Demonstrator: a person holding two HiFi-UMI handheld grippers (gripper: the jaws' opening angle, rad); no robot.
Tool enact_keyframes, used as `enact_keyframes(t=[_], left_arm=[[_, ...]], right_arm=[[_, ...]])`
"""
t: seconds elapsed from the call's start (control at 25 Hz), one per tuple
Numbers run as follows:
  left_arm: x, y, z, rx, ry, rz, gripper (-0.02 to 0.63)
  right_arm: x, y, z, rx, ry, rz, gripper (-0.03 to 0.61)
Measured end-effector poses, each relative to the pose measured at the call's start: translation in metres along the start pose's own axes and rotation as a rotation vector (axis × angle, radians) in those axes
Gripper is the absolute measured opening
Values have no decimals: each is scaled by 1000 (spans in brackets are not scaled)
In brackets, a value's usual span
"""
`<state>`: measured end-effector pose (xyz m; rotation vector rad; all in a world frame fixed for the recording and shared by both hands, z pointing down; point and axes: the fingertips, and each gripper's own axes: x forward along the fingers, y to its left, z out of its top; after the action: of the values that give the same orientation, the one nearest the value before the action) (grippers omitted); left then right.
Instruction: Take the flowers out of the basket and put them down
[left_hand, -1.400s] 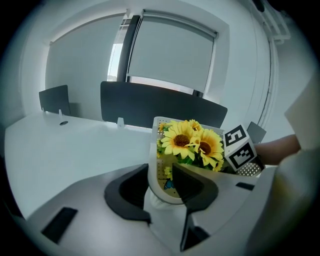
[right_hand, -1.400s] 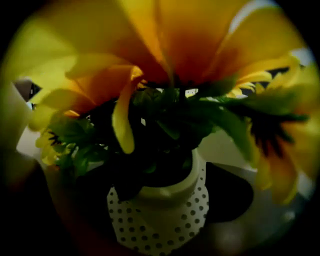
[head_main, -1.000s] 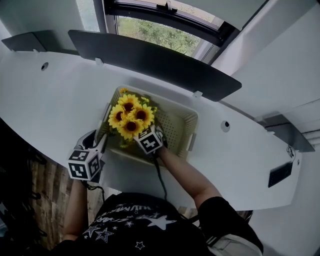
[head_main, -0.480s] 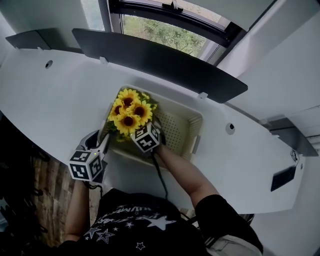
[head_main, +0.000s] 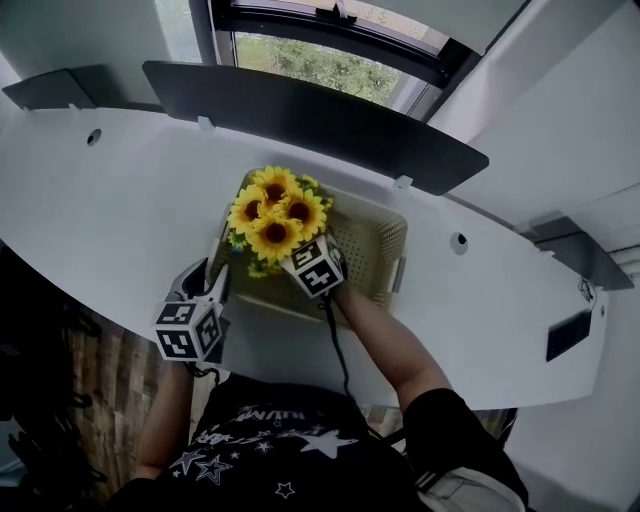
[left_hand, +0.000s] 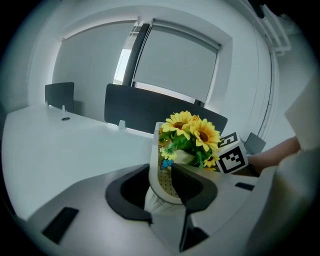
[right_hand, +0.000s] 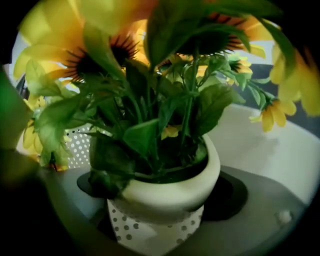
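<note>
Pinching the cream pot (right_hand: 167, 185) of the flowers (head_main: 275, 212) between its two dark pads, our right gripper (right_hand: 161, 200) holds the yellow blooms over the left end of the perforated basket (head_main: 392, 250). Our left gripper (left_hand: 162, 181), whose jaws have just been closing, has the basket's near-left wall between them and presses on it. We see the basket sitting on the white table (head_main: 110, 200), below a dark divider panel (head_main: 330, 120) and a window (head_main: 320, 65).

No wording can be read: white print on the shirt (head_main: 262, 440) is blurred; square coded markers are borne by the left cube (head_main: 188, 330) and right cube (head_main: 316, 267)
</note>
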<state>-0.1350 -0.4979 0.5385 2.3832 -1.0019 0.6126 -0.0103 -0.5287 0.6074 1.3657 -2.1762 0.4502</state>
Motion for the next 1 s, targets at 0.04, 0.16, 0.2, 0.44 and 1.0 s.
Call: enact_keyframes(t=[0.04,0.16,0.2,0.44,1.0], left_arm=[[-1,0,-1,-2,0,0,138],[2,-2,0,1,-6,-23,138],[3,-3,1,4,-12,-35,138],[6,-8,3,46,-31,-93,140],[1,12,30,157,-135,-238,163]], right_arm=[[-5,1,4,3,-11,-5,529],[-23,-2,16,-5,-31,-37,529],[-29,-4,20,-5,-33,-50,529],[-68,-18,41,47,-74,-136,531],[-170,-7,81,156,-213,-340,531]])
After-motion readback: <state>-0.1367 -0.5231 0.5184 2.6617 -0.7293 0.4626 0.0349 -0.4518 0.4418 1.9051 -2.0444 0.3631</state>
